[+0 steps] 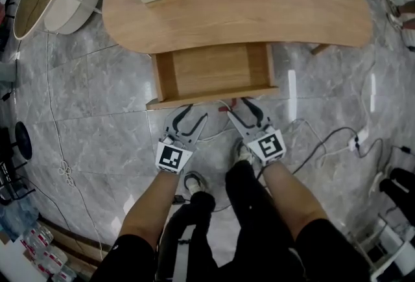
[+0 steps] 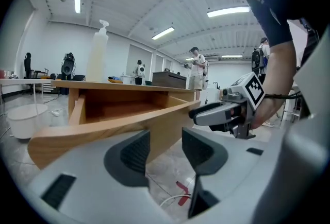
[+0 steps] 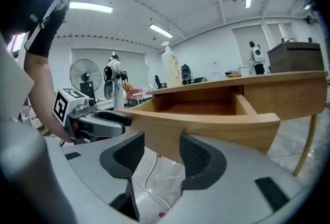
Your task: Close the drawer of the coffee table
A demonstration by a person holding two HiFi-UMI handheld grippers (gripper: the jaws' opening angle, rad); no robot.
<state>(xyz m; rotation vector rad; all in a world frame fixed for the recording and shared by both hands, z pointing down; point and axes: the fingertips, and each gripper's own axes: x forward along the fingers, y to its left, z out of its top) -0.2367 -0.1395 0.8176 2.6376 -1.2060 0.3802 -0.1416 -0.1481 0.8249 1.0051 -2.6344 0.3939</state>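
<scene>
Drawer (image 1: 214, 73) open; left tongs (image 1: 189, 109), right tongs (image 1: 237, 104) wide, empty, near front edge.

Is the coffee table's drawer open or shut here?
Open. The drawer is pulled out from under the tabletop, and its bare wooden inside shows in the head view and both gripper views.

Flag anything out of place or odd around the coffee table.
The drawer stands pulled out from under the coffee table and looks empty inside. Loose cables trail across the floor to the right, a possible trip hazard. Nothing looks spilled or broken.
</scene>
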